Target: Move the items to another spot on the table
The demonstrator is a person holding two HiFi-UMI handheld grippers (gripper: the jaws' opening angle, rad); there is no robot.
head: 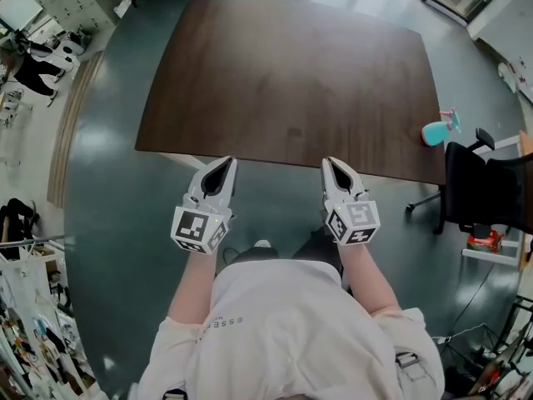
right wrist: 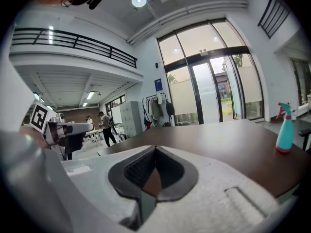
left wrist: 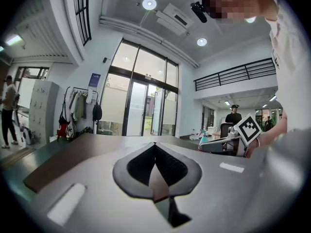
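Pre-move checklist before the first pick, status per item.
1. Left gripper empty: ok, jaws together with nothing between them.
2. Right gripper empty: ok, jaws together with nothing between them.
3. Jaws ready to take an item: not ok, both shut.
4. Item located: ok, the teal spray bottle stands upright near the right edge of the table.
5. Gripper at the item: not ok, both hang over the near edge, well apart from the bottle.
6. Room beside the bottle: cannot tell, the black chair stands off that edge and the gap is unclear.
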